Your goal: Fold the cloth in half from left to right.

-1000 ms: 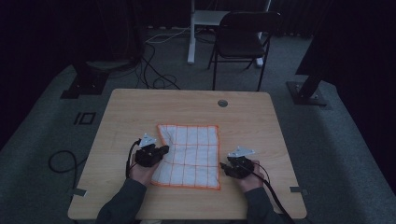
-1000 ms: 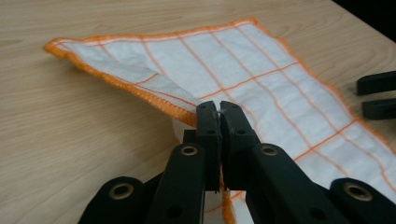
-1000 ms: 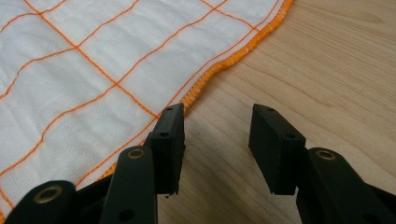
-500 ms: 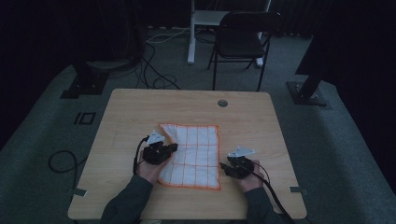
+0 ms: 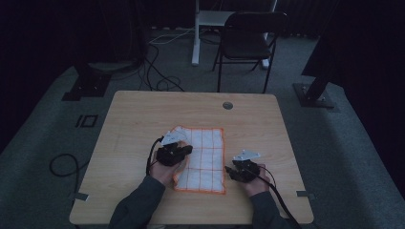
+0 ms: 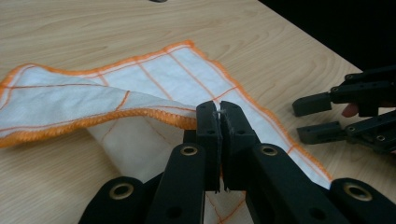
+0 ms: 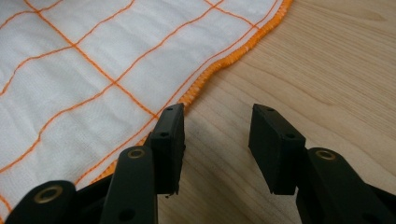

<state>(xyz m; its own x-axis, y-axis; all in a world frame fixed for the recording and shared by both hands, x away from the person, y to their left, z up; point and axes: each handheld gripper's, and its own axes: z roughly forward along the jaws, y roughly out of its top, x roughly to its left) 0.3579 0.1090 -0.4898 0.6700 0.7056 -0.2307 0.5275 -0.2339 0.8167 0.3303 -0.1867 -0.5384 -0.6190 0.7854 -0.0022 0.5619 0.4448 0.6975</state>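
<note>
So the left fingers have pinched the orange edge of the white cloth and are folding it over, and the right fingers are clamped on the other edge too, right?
Not quite. The left gripper does pinch the orange-edged cloth and lifts it into a fold, but the right gripper is not clamped on anything: the right gripper view shows its fingers standing apart, bare table between them, beside the cloth's edge.

Left claw (image 5: pixel 184 151) clamped tight, raised; right claw (image 5: pixel 230 170) gaping, low.
</note>
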